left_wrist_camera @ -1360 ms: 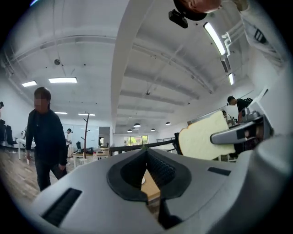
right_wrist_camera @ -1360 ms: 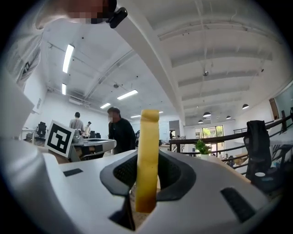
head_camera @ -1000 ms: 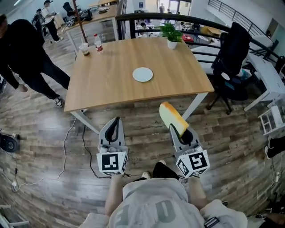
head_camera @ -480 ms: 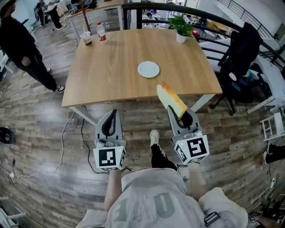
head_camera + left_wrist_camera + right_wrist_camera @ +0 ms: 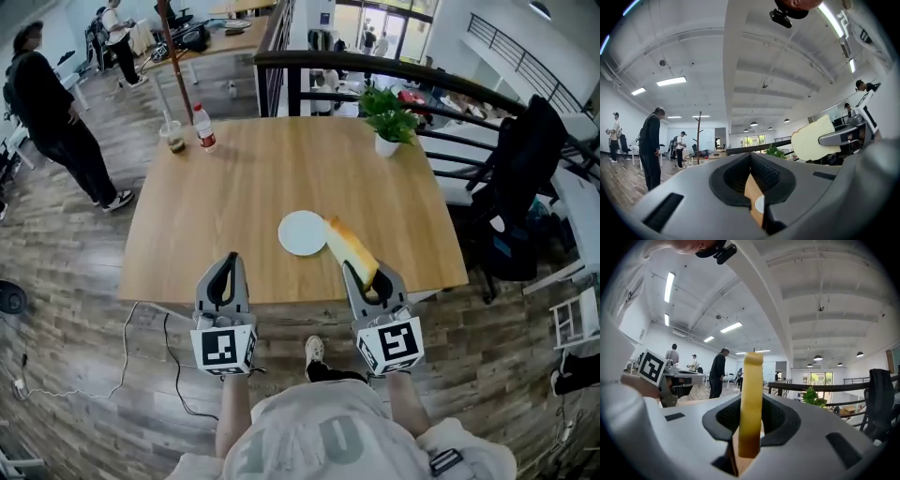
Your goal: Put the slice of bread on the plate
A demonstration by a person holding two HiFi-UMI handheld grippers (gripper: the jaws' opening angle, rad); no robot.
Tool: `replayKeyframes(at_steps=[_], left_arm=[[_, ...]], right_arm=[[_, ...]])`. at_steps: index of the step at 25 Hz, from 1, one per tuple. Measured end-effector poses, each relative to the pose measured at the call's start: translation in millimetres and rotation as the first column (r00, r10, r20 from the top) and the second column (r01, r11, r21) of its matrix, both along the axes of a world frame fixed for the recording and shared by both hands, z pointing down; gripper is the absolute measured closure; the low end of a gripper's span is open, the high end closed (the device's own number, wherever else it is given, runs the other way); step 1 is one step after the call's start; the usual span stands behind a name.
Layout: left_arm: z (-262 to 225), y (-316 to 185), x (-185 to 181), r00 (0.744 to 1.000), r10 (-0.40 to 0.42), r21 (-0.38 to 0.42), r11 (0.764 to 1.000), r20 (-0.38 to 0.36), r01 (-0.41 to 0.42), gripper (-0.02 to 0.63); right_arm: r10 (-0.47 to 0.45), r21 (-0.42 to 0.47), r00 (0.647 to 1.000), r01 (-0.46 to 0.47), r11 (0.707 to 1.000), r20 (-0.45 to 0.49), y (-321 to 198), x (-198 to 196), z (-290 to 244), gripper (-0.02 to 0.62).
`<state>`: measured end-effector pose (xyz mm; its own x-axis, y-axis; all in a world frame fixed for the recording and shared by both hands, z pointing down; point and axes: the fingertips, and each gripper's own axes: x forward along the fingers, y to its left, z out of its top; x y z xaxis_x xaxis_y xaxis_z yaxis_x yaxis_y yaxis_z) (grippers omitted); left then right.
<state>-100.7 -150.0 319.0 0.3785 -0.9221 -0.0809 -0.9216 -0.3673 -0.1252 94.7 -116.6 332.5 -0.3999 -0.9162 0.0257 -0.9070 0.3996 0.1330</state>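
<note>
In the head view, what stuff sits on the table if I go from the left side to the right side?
cup → bottle → plate → potted plant

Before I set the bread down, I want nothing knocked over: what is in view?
Square light wooden table: one, tan, straight ahead.
Round white plate: one, white, on the table near its front edge.
Slice of bread: one, pale yellow with a brown crust, in the right tongs, just right of the plate.
Green plant in a white pot: one, table's far right.
Clear plastic bottle with a red label: one, table's far left corner.
Clear cup of dark drink: one, beside the bottle.
Black office chair: one, right of the table.
Person in black clothes: one, standing at the left.
Left tongs: grey, empty, jaws together.
Right tongs: grey, gripping the bread.
</note>
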Motion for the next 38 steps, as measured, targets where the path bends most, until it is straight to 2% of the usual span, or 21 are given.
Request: replayKeyframes(at_steps=[5,10,16,21,25,30,33,35,38], left_arm=[[-3,-65,30,0.999,-0.029,-0.006,1.0,0.014,0.029,0.6],[8,-103,50,0.999,-0.031,-0.048,0.998,0.036,0.032,0.599],[7,-130,74,0.998,0.021,-0.058,0.998,0.056,-0.018,0.598],[4,-150,85,0.997,0.063,-0.042,0.997,0.034,-0.061,0.6],[-8,-163,91,0.995,0.093,-0.017,0.996,0.046,-0.092,0.6],[-16,-173,92,0.99,0.128,-0.001,0.992,0.064,-0.128,0.6],[-16,-176,89,0.987,0.14,-0.003,0.99,0.074,-0.14,0.599],[-14,-176,86,0.987,0.144,-0.009,0.99,0.069,-0.144,0.6],[-13,-176,83,0.986,0.149,0.004,0.989,0.073,-0.15,0.6]], right_arm=[[-0.051,-0.054,0.998,0.053,0.997,0.028,-63,19,8,0.502],[-0.06,-0.097,0.995,0.067,0.993,0.076,-102,31,25,0.502],[-0.05,-0.075,0.991,0.059,0.995,0.12,-132,41,20,0.502],[-0.015,-0.055,0.995,0.02,0.998,0.098,-144,47,12,0.502],[0.007,-0.009,0.997,-0.006,1.0,0.081,-154,49,-7,0.502],[0.042,0.03,0.998,-0.044,0.999,0.038,-164,46,-17,0.502],[0.05,0.02,0.999,-0.05,0.999,0.002,-169,40,-15,0.5],[0.058,-0.014,0.996,-0.059,0.998,-0.067,-171,33,-8,0.5],[0.072,-0.033,0.966,-0.083,0.996,-0.247,-177,24,8,0.5]])
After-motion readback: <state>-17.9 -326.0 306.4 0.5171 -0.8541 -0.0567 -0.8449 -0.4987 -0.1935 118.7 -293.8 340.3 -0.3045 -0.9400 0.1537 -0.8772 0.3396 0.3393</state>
